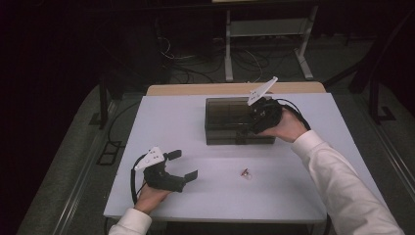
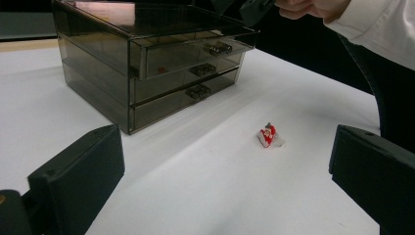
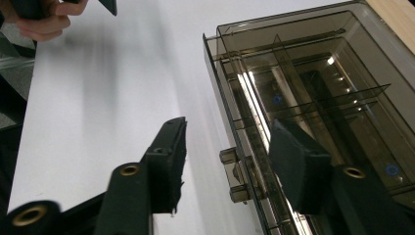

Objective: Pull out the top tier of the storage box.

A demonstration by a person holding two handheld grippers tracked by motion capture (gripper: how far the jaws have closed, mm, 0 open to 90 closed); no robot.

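Observation:
A smoky see-through chest of three drawers (image 1: 227, 115) (image 2: 147, 29) (image 3: 313, 73) stands at the back middle of the white table (image 1: 293, 196). Its top drawer sits a little forward of the two below. My right gripper (image 1: 252, 128) (image 3: 230, 156) points down at the chest's front, one jaw on each side of the top drawer's handle (image 3: 234, 176) (image 2: 219, 48), and neither pad touches it. A small red and white piece (image 1: 245, 173) (image 2: 268, 135) lies on the table in front of the chest. My left gripper (image 1: 185, 164) (image 2: 227, 171) rests open near the front left, aimed at that piece.
A wooden tabletop edge (image 1: 195, 89) shows just behind the white table. Beyond it, a white metal frame (image 1: 264, 44) and loose cables lie on the dark floor. The person's white sleeve (image 1: 342, 186) crosses the table's right side.

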